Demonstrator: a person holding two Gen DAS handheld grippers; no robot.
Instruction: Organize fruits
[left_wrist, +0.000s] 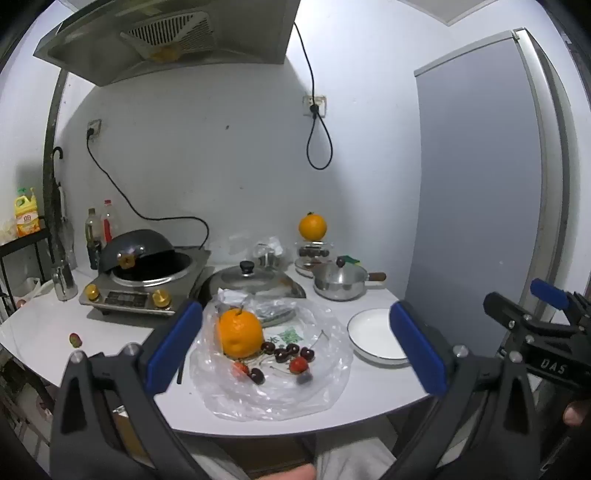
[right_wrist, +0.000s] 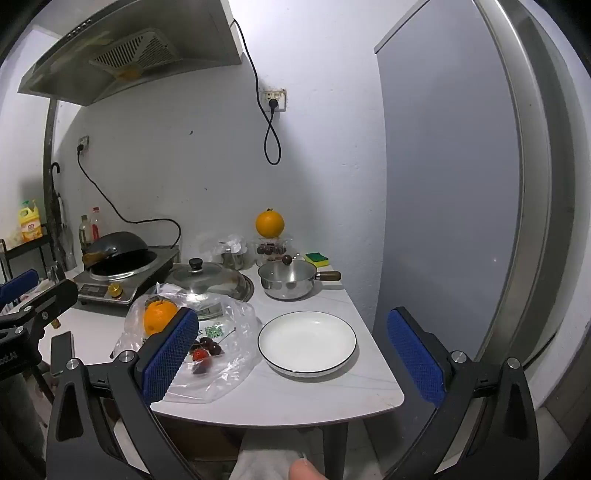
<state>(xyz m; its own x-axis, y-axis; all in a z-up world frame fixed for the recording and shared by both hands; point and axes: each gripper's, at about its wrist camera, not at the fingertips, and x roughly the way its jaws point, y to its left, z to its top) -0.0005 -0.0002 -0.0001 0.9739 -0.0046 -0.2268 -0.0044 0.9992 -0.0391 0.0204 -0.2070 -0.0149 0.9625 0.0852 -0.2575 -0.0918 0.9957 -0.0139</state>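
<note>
An orange (left_wrist: 240, 334) (right_wrist: 159, 316) lies on a clear plastic bag (left_wrist: 273, 391) (right_wrist: 221, 369) near the table's front, with dark cherries (left_wrist: 284, 353) (right_wrist: 211, 345) and small red fruits (left_wrist: 297, 365) (right_wrist: 200, 355) beside it. A white plate (left_wrist: 375, 338) (right_wrist: 307, 344) sits empty to the right of the bag. A second orange (left_wrist: 312, 226) (right_wrist: 270, 223) rests on a glass container at the back. My left gripper (left_wrist: 295, 345) hangs open before the bag, holding nothing. My right gripper (right_wrist: 291, 349) is open in front of the plate, also holding nothing.
An induction cooker with a wok (left_wrist: 144, 280) (right_wrist: 118, 271) stands at the left, a lidded pan (left_wrist: 251, 280) (right_wrist: 207, 278) behind the bag, a small steel pot (left_wrist: 341, 282) (right_wrist: 288, 282) at the back right. A lone fruit (left_wrist: 75, 339) lies far left. A fridge (left_wrist: 476, 192) flanks the table.
</note>
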